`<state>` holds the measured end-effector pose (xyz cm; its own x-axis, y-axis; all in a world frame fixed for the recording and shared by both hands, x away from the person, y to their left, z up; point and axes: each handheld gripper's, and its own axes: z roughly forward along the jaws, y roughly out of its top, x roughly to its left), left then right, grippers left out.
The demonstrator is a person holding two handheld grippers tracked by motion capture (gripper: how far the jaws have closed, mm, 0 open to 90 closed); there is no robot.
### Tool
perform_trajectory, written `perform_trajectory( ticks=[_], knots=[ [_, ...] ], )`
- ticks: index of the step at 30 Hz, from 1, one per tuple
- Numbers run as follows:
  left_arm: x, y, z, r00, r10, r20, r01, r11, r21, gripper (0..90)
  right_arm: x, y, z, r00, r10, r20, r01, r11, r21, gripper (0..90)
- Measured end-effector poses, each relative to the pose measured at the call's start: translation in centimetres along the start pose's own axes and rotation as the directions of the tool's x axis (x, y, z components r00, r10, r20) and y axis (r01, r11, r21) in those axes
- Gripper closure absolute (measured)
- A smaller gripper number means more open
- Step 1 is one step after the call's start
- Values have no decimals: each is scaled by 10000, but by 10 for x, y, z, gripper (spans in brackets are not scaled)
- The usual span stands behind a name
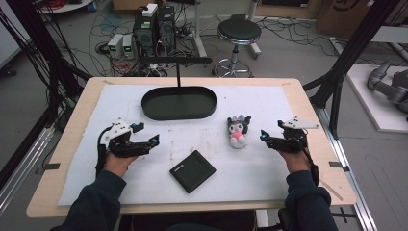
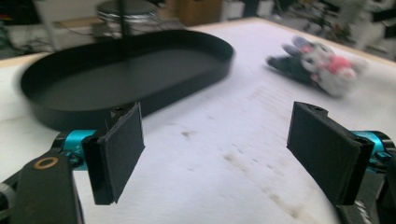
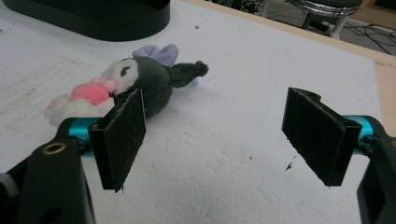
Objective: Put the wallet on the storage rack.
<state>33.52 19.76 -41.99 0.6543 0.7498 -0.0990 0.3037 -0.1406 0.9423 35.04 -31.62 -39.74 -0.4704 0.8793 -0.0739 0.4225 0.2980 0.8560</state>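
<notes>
A small plush toy (image 1: 238,131), dark-headed with a pink and white body, lies on the white mat right of centre; it is also in the right gripper view (image 3: 135,84) and the left gripper view (image 2: 317,63). A black oval tray (image 1: 179,102) rests at the back middle, empty. A flat black square case (image 1: 192,171) lies near the front centre. My left gripper (image 1: 155,140) hovers at the left, open, nothing between its pads. My right gripper (image 1: 263,136) sits just right of the plush, open and empty; the toy lies beyond its left pad (image 3: 120,135).
The white mat (image 1: 269,106) covers most of the wooden table (image 1: 72,120). A thin black post (image 1: 177,72) rises behind the tray. Beyond the table stand a stool (image 1: 238,33), computer boxes and loose cables on the floor. Black frame legs flank both sides.
</notes>
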Motion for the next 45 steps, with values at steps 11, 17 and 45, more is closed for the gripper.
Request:
perform_trajectory(
  ticks=[11, 17, 45],
  knots=[
    [-31, -4, 21, 9727, 65, 2318, -353, 9921, 1205, 384, 4, 4, 10, 9987, -511, 19, 510, 9987, 50, 236],
    [-48, -10, 38, 9532, -78, 3024, -609, 9742, 2171, 427, 2, 2, 3, 9991, -425, -24, 425, 9990, -142, 236],
    [-47, -15, 50, 9309, -1519, 3322, 431, 9488, 3131, 836, 3, 2, 6, 9992, -390, -35, 389, 9992, -23, 236]
  ],
)
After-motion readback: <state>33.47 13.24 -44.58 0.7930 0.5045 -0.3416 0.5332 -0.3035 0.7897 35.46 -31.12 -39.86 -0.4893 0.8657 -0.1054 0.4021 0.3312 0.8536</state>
